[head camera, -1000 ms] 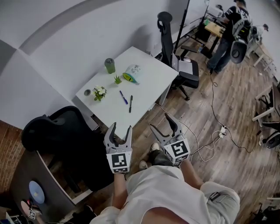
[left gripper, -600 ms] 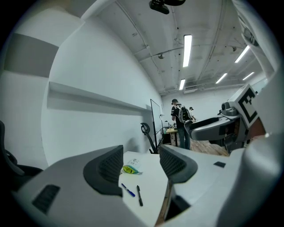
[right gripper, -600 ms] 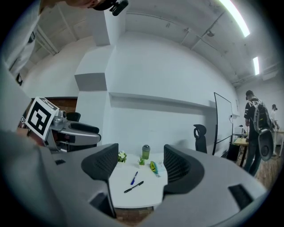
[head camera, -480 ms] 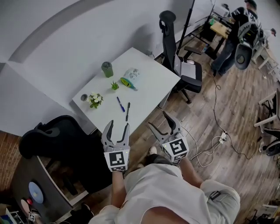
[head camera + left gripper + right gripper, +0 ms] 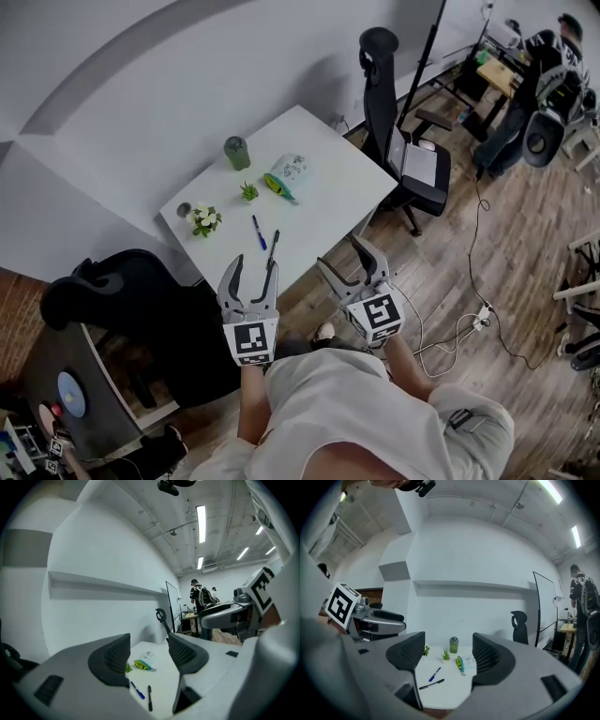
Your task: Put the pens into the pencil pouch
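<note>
Pencil pouch (image 5: 287, 173), blue pen (image 5: 257, 232) and black pen (image 5: 272, 249) lie on the white table (image 5: 337, 192); my left gripper (image 5: 254, 266) and right gripper (image 5: 343, 255) hover at its near edge, fingers spread, empty.

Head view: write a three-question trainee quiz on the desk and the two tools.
1. How many pens lie on the white table?
2. True or false: the left tool is shut on the black pen.
3. What stands closest to the green end of the pencil pouch?
A. a laptop
B. a small green plant
C. a stapler

Key
1. Two.
2. False. The left tool and the right tool are both open and empty, at the near edge of the table.
3. B.
</note>
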The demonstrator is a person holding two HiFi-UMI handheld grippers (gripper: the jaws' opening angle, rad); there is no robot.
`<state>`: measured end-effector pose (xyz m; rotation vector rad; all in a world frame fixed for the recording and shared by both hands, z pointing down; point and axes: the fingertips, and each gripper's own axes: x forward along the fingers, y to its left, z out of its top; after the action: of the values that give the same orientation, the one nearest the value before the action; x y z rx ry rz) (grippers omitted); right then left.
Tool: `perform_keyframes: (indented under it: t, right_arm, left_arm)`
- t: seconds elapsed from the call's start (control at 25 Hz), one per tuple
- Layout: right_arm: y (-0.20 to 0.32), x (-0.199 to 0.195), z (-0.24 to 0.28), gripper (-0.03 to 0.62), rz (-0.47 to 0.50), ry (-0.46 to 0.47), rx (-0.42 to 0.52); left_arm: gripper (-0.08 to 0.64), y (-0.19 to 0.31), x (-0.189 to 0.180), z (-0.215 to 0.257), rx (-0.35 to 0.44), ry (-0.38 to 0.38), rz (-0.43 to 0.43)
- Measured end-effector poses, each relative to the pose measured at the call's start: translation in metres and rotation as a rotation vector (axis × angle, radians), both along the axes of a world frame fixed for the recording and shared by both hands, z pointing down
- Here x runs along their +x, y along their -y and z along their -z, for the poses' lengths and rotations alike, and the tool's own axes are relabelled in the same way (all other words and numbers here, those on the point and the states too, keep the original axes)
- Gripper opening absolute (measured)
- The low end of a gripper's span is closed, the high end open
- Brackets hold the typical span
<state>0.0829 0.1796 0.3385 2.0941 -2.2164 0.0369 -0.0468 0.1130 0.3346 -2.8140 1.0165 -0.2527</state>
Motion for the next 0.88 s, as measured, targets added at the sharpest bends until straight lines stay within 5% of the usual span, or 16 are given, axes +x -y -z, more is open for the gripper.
perform_keyframes:
  t: [0.88]
  right_arm:
    - [0.096, 0.069, -0.012, 0.313, 0.028, 0.000, -0.017]
  left_arm:
    - [0.251, 0.092, 0.077, -0.015, -0.018, -0.008, 0.010]
